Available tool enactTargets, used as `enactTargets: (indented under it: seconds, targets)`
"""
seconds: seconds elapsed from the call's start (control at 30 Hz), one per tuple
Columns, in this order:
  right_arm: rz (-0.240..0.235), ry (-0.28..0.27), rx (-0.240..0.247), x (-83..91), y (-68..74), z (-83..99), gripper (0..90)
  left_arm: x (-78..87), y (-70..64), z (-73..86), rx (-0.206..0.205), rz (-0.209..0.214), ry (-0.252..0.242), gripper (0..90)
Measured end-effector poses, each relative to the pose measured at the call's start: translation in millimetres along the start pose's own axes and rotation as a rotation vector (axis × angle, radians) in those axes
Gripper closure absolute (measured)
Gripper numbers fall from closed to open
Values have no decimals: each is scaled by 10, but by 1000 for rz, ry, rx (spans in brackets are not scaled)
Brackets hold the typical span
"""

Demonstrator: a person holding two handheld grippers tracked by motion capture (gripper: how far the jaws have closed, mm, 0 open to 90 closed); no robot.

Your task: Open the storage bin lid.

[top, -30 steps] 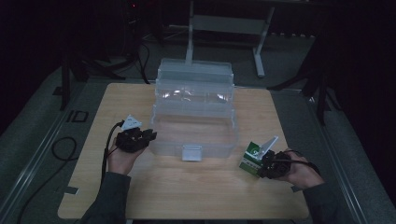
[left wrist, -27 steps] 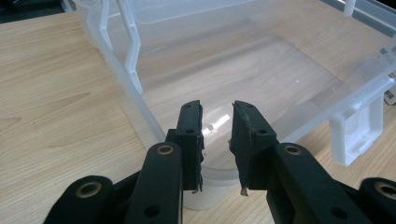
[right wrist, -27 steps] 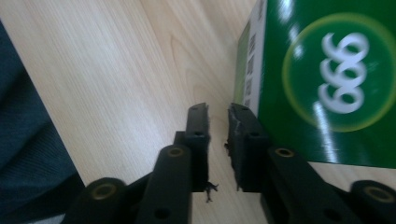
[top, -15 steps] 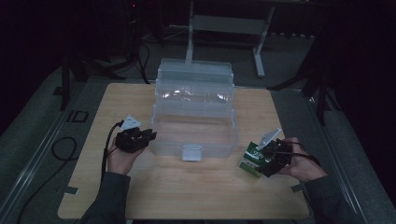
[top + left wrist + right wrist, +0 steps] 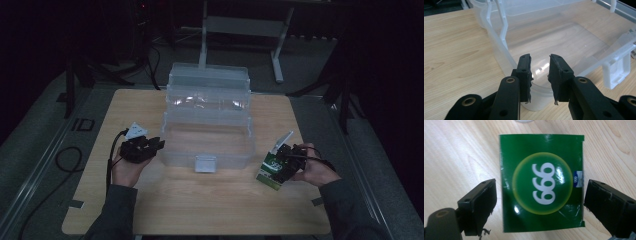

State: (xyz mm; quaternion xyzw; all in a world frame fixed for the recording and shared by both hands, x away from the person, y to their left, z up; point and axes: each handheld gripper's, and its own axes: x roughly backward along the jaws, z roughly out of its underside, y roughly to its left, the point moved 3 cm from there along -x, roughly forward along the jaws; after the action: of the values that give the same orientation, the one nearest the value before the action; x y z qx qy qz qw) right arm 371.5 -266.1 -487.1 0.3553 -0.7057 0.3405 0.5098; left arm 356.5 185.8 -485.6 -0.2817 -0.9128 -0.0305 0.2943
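Jaws of the right gripper [image 5: 539, 202] are spreading wide either side of a green packet [image 5: 542, 182], lying flat on the table [image 5: 210, 205] at the frame's lower right. At centre left, the left gripper [image 5: 540, 75] is hovering with jaws slightly parted, gripping nothing, against the clear plastic box [image 5: 564, 40].

A pale wooden tabletop [image 5: 210, 210] carries a clear plastic storage box [image 5: 207, 135] at its middle. Just beside the box's near right corner lies a flat green packet [image 5: 270, 170] marked 999.
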Motion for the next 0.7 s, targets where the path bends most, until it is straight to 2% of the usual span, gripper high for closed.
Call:
enactTargets:
  seconds: [0.23, 0.43, 0.7]
  targets:
    - [-48, 15, -20, -86, -76, -2, 98, 69, 71, 7, 19, -17, -15, 694]
    - [-51, 40, -1, -123, -72, -22, 99, 101, 102, 13, 26, -27, -20, 682]
    - [-78, 74, 23, -169, -82, -34, 117, 121, 133, 27, 34, -31, -18, 682]
